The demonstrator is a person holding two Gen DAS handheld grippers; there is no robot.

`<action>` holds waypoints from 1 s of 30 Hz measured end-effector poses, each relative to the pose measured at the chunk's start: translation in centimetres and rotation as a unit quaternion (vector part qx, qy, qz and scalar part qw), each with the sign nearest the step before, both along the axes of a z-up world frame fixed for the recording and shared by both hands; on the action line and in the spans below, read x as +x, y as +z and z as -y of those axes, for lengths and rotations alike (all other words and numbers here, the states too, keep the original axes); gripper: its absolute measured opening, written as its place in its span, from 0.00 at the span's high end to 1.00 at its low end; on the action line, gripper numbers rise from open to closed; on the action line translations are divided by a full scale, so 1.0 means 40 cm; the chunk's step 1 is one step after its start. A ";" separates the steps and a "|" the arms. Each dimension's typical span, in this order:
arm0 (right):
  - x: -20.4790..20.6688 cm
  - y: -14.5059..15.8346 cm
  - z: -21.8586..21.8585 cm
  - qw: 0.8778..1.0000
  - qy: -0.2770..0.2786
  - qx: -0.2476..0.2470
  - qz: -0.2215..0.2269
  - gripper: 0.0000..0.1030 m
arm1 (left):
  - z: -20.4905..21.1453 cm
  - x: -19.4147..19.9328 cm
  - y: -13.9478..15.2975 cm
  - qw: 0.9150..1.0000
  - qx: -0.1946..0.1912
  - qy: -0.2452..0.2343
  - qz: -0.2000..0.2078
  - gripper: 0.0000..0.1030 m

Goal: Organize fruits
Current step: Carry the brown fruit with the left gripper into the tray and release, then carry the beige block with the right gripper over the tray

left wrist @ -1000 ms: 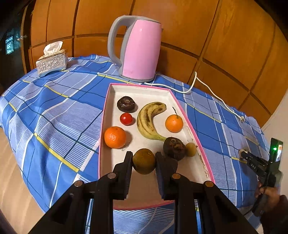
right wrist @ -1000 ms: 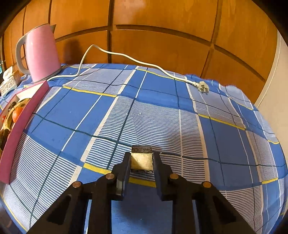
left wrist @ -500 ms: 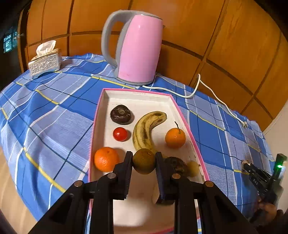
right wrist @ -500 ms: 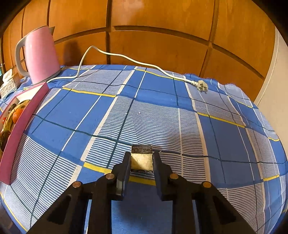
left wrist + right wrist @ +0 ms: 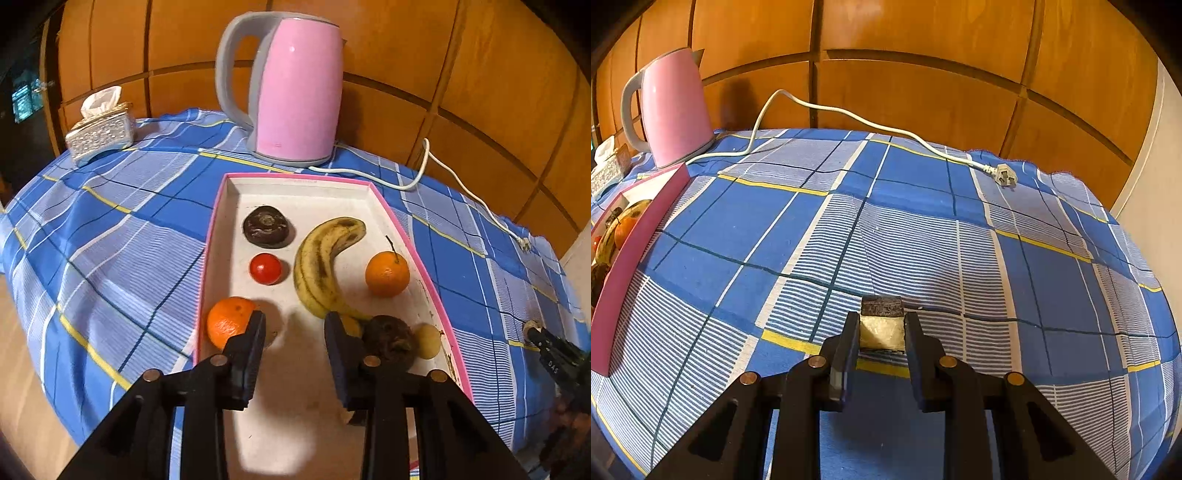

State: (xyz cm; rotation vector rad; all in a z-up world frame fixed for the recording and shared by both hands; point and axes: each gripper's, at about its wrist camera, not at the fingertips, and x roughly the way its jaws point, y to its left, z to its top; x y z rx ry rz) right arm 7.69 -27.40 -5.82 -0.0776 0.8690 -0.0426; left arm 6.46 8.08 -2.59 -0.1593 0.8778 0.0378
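A pink-rimmed white tray (image 5: 216, 236) holds a banana (image 5: 321, 258), two oranges (image 5: 227, 321) (image 5: 387, 274), a small red fruit (image 5: 265, 268), two dark fruits (image 5: 266, 226) (image 5: 388, 341) and a small yellowish fruit (image 5: 428, 340). My left gripper (image 5: 293, 334) is open and empty over the tray's near end, between the near orange and the near dark fruit. The green-brown fruit it held is out of sight. My right gripper (image 5: 881, 332) is shut on a small pale sponge block (image 5: 881, 326) just above the cloth, right of the tray (image 5: 624, 258).
A pink kettle (image 5: 291, 88) stands behind the tray, its white cord (image 5: 871, 123) and plug (image 5: 1004, 173) lying across the blue checked cloth (image 5: 923, 236). A tissue box (image 5: 99, 129) sits at the far left. The right gripper shows at the left view's right edge (image 5: 554, 354).
My left gripper opened and let go of the green-brown fruit, which no longer shows between the fingers. It moved forward over the tray. The right gripper stayed put.
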 end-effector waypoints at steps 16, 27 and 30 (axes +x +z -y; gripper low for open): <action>0.001 0.001 -0.003 1.000 0.003 -0.007 -0.007 0.77 | 0.036 -0.070 0.023 1.000 0.015 -0.012 0.016 0.56; -0.001 0.013 -0.028 1.000 0.023 -0.001 -0.016 0.77 | 0.031 -0.084 0.024 1.000 0.011 -0.013 0.013 0.55; -0.002 0.012 -0.043 0.999 0.031 -0.001 -0.018 0.77 | 0.029 -0.087 0.024 1.000 0.011 -0.012 0.013 0.55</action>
